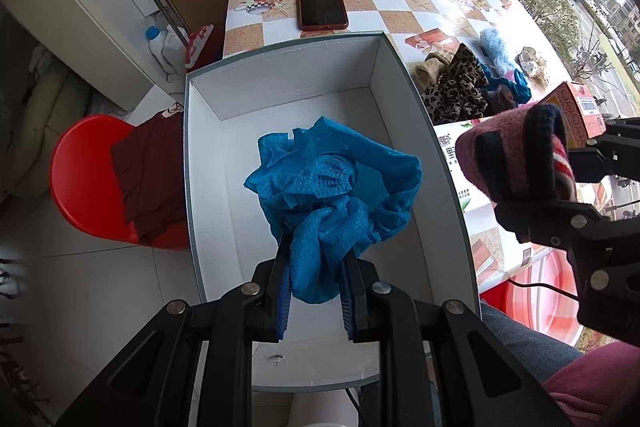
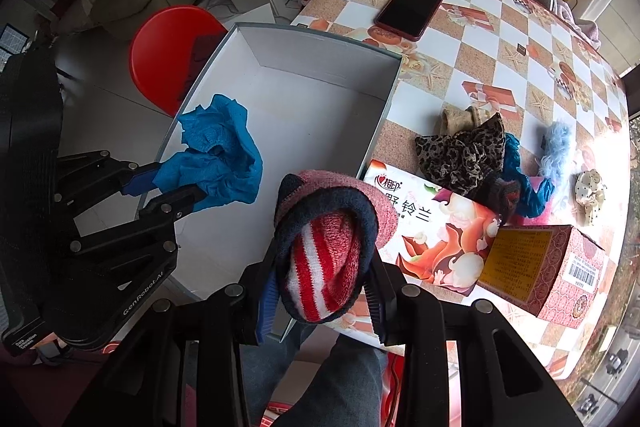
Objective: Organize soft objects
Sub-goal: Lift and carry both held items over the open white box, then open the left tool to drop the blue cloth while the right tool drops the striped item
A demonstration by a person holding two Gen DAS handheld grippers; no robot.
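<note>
A: Left gripper point(image 1: 316, 291), jaws clamped on the blue cloth point(image 1: 332, 183), holds it mid-frame over the white box point(image 1: 280, 63). Right gripper point(image 2: 320, 301), jaws closed on a striped knit point(image 2: 328, 231), sits lower centre at the box's near rim

B: Risks?

A: The cloth may snag a pad on release and drape over the wall. The knit hangs over the rim, so letting go now could drop it outside. More soft items point(image 2: 460, 157) wait on the table point(image 2: 520, 39), right of frame

Perforated blue mesh cloth point(image 1: 332, 187); fuzzy striped knit sock point(image 2: 328, 247); matt white cardboard box point(image 1: 280, 99).
</note>
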